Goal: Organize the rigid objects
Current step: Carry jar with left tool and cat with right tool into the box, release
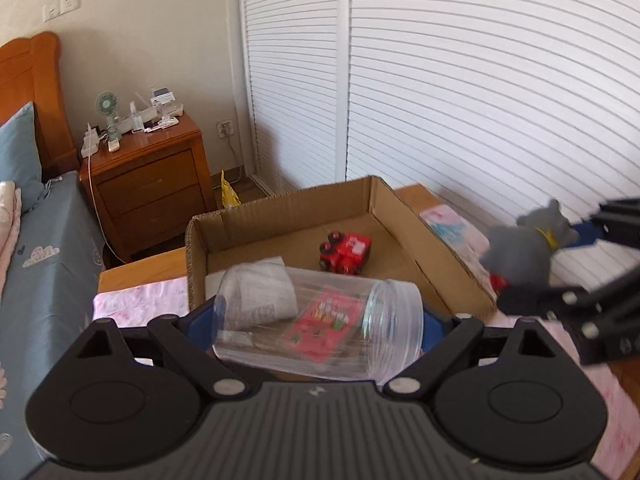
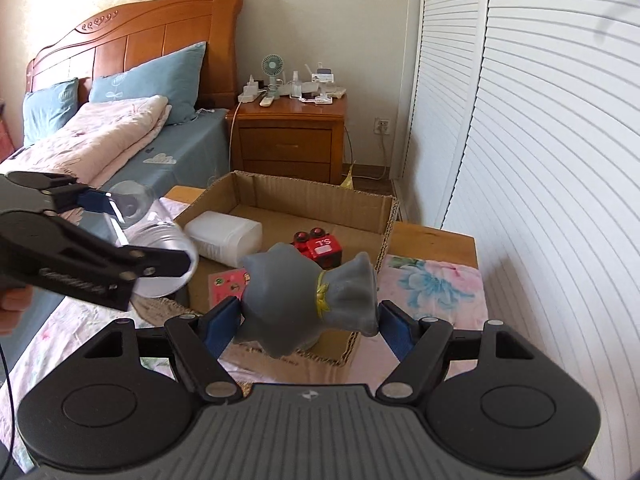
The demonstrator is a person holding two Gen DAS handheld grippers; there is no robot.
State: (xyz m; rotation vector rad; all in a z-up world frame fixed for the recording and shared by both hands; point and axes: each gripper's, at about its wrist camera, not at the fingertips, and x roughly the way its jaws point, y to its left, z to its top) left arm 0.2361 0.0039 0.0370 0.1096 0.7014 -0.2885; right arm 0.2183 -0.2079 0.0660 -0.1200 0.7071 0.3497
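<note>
My left gripper (image 1: 316, 322) is shut on a clear plastic jar (image 1: 320, 320), held sideways above the near edge of an open cardboard box (image 1: 404, 216). In the right wrist view the jar (image 2: 160, 240) hangs over the box's left side. My right gripper (image 2: 310, 320) is shut on a grey rubber toy with a yellow band (image 2: 308, 296), held above the box's near right corner; it also shows in the left wrist view (image 1: 524, 252). Inside the box (image 2: 316, 204) lie a red toy vehicle (image 2: 318, 246), a white container (image 2: 224, 236) and a pink card (image 2: 228, 284).
The box stands on a wooden table with a pink floral cloth (image 2: 432, 280). A bed (image 2: 120, 136) lies to the left, a wooden nightstand (image 2: 288, 136) with a small fan behind it. White louvered closet doors (image 2: 540, 140) run along the right.
</note>
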